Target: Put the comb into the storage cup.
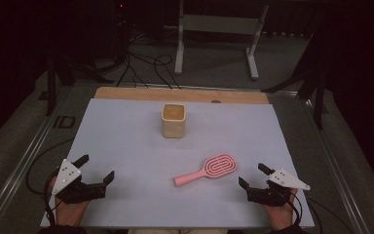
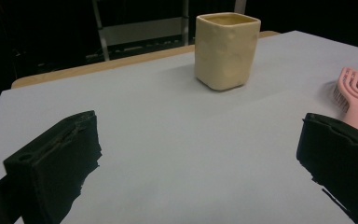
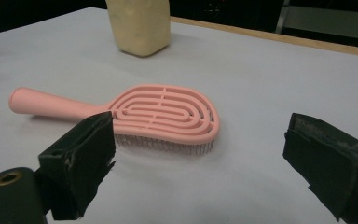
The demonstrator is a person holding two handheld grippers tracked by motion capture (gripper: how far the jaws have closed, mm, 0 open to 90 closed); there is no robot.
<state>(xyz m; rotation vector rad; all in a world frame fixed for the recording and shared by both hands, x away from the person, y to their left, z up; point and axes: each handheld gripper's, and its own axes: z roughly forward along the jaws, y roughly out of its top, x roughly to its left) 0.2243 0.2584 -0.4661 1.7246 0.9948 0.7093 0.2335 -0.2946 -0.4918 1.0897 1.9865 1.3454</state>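
Black jaws wide on left gripper (image 1: 95,168) and right gripper (image 1: 253,176), both empty; pink brush (image 1: 208,169) untouched

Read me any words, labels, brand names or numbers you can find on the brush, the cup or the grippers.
None can be read: the pink hairbrush, the cream square cup, the pale table mat and both grippers, left gripper and right gripper, carry no visible text, label or number.
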